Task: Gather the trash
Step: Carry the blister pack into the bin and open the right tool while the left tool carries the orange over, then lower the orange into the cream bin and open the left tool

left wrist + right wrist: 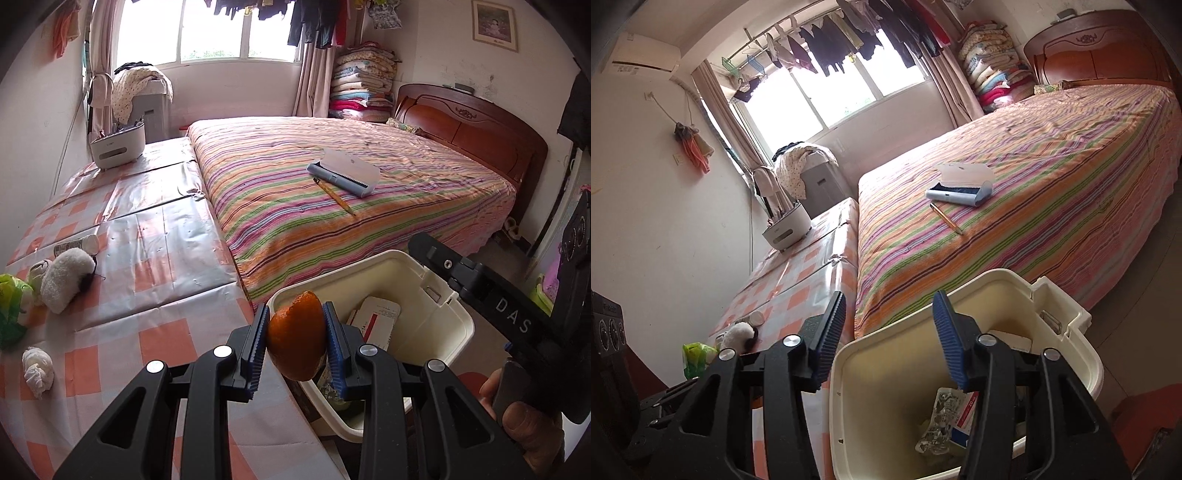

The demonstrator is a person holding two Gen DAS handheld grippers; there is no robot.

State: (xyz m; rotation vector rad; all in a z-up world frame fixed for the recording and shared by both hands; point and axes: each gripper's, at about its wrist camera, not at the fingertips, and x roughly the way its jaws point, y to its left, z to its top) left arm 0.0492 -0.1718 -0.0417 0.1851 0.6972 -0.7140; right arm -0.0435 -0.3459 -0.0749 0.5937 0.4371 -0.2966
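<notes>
- Step in hand, as judged: release of the orange peel [295, 336] into the cream bin [463, 325]; peel currently above the bin's near-left rim, at the surface's right edge, so partly over the rim rather than over the cavity.
- Carry the left gripper [295, 341] further toward the bin's middle before release; otherwise risk of the peel striking the rim and dropping to the floor or back onto the checked surface [155, 229].
- Lower toward the opening before parting the fingers [258, 339]; light, curved peel, likely to cling to a ridged pad; part fully and wait for the drop.
- Keep clear of the right gripper [888, 338], close by over the same bin; approach from the surface side.
- Left fingers: narrow, blue pads pressed on both flanks of the peel; peel held upright, pointed end up.
- Right fingers: parted wide, nothing between them, touching nothing visible; bin's near-left rim showing through the gap; poised above the opening.
- Inside the bin: a red-and-white carton [964, 417] and a crumpled foil wrapper [938, 421] at the bottom.
- Remaining on the surface near its left edge: crumpled white tissue [37, 371], green bag [11, 306], small bottle [75, 245] lying flat; likely next candidates.
</notes>
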